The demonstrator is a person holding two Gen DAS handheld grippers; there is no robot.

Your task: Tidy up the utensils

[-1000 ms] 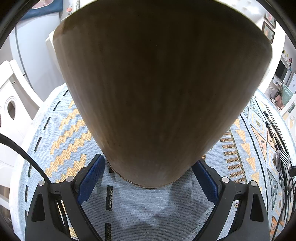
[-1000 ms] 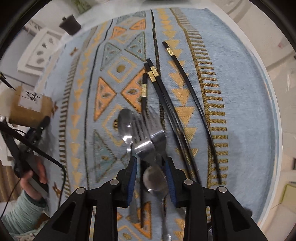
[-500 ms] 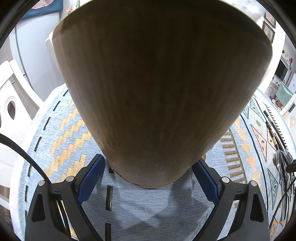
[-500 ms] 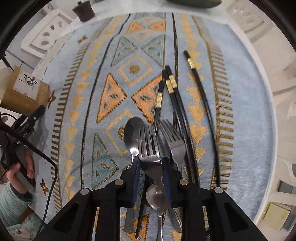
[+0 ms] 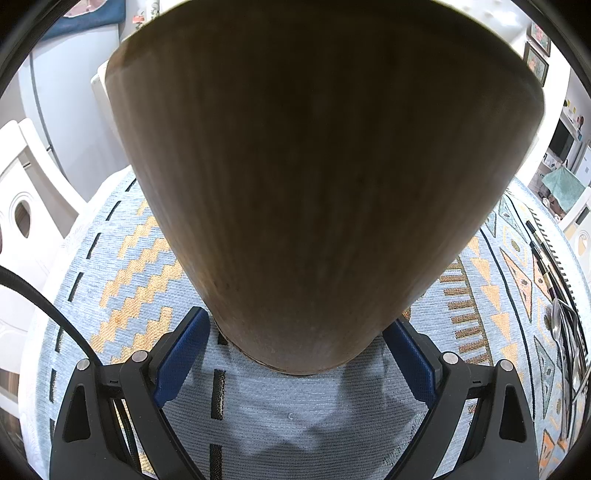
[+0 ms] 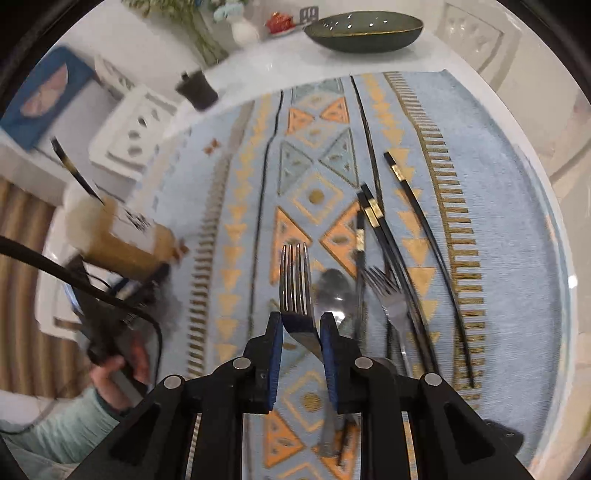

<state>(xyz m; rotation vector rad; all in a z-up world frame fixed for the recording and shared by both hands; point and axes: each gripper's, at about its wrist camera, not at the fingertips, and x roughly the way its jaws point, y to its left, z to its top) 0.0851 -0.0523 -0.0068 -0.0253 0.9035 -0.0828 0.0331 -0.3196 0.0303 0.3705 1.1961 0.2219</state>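
In the left wrist view a tall wooden utensil holder (image 5: 295,184) stands on the blue patterned cloth (image 5: 295,413), and my left gripper (image 5: 295,325) is shut on its base. My right gripper (image 6: 301,325) is shut on a silver fork (image 6: 294,280), held above the cloth with its tines pointing away. Its jaws have just been closing on the fork's neck. Below lie a second fork (image 6: 388,291), a spoon (image 6: 334,288) and several black chopsticks (image 6: 395,251). The holder (image 6: 122,243) shows blurred at the left with one chopstick (image 6: 74,170) in it.
A dark bowl (image 6: 364,31) and a small dark cup (image 6: 195,88) sit on the white table beyond the cloth. A white chair (image 6: 136,129) stands at the left. A person's hand (image 6: 114,365) grips the left tool's handle, with a black cable beside it.
The right gripper closed on the top fork and lifted it off the pile, tilting upward so more of the far table shows. The left gripper and holder stayed still.
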